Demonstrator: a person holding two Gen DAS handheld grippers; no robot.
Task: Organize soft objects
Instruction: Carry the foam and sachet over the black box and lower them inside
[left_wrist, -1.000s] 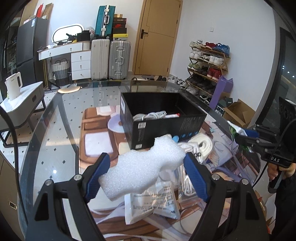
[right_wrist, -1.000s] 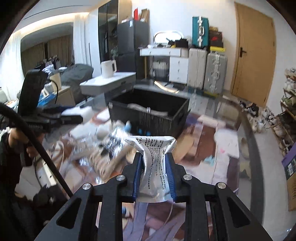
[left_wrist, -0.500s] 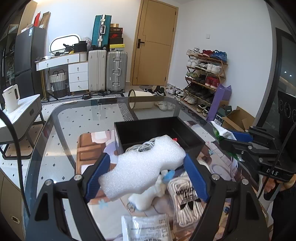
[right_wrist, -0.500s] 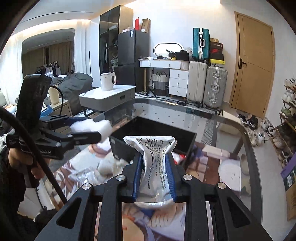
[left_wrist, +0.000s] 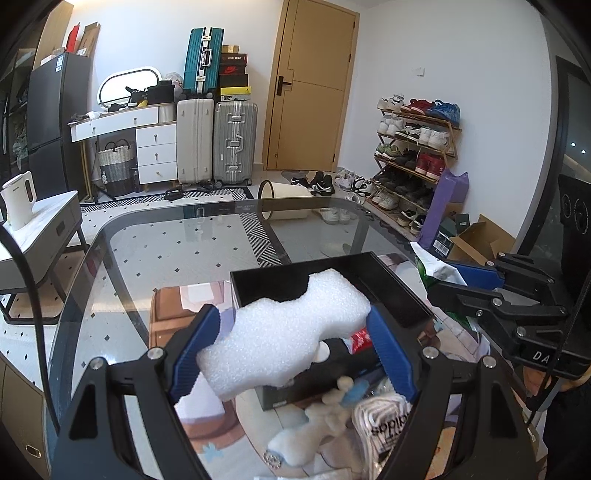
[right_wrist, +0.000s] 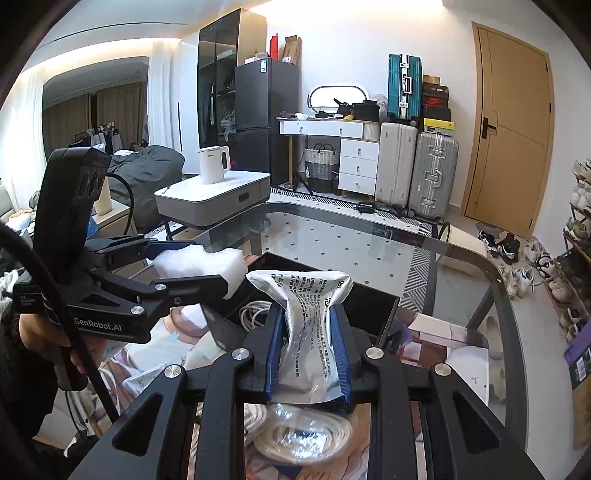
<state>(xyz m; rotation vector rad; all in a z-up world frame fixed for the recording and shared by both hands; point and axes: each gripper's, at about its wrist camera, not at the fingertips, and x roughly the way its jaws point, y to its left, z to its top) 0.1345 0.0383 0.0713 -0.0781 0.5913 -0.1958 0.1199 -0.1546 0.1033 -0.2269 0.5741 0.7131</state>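
My left gripper (left_wrist: 291, 341) is shut on a white foam block (left_wrist: 284, 332) and holds it above the near-left corner of the open black box (left_wrist: 399, 295) on the glass table (left_wrist: 166, 251). The foam block also shows in the right wrist view (right_wrist: 201, 264). My right gripper (right_wrist: 308, 332) is shut on a silvery printed plastic pouch (right_wrist: 306, 317), held upright just before the box's (right_wrist: 373, 306) near side. A white cable coil (right_wrist: 255, 308) lies inside the box.
On the table near me lie a white soft toy (left_wrist: 314, 424), a rolled white item with lettering (left_wrist: 384, 421), a bagged cable coil (right_wrist: 303, 435) and another pouch (right_wrist: 147, 376). A shoe rack (left_wrist: 413, 162), suitcases (left_wrist: 218, 144) and a side table with kettle (right_wrist: 214, 192) stand around.
Both grippers have moved up and forward toward the black box, each still holding its item. The foam block now hangs over the box's corner.
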